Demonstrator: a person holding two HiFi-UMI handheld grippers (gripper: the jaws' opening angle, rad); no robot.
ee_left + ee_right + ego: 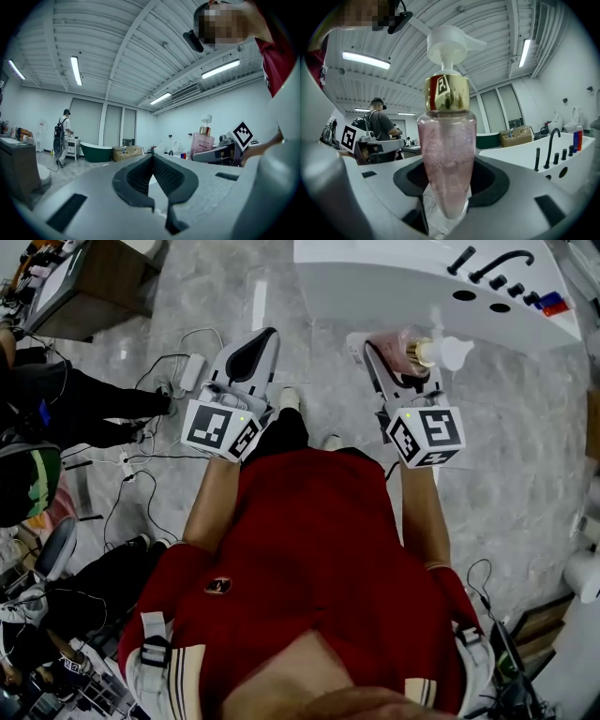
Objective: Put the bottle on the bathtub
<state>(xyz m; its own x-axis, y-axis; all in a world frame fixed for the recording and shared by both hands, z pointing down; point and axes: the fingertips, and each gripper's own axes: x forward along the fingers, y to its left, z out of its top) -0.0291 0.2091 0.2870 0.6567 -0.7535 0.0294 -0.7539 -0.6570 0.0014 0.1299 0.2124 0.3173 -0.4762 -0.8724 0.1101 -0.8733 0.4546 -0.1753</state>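
**While Clamped in the Right Gripper, the Bottle Sits Just Short of the Bathtub**

As the head view shows, the right gripper [405, 352] holds the bottle [412, 351] over the grey floor [309, 362], just beside the near rim of the white bathtub [394, 282]. The bottle is not resting on the tub.

In the right gripper view, the right gripper's fingers [487, 180] are clenched on the lower body of the bottle. This is a pink bottle with a gold collar and a white pump head. The bathtub's black faucet [551, 146] stands to its right.

The left gripper [255, 351] is held level with the right one, well apart from the tub. Its fingers [180, 180] are clenched together with nothing between them.
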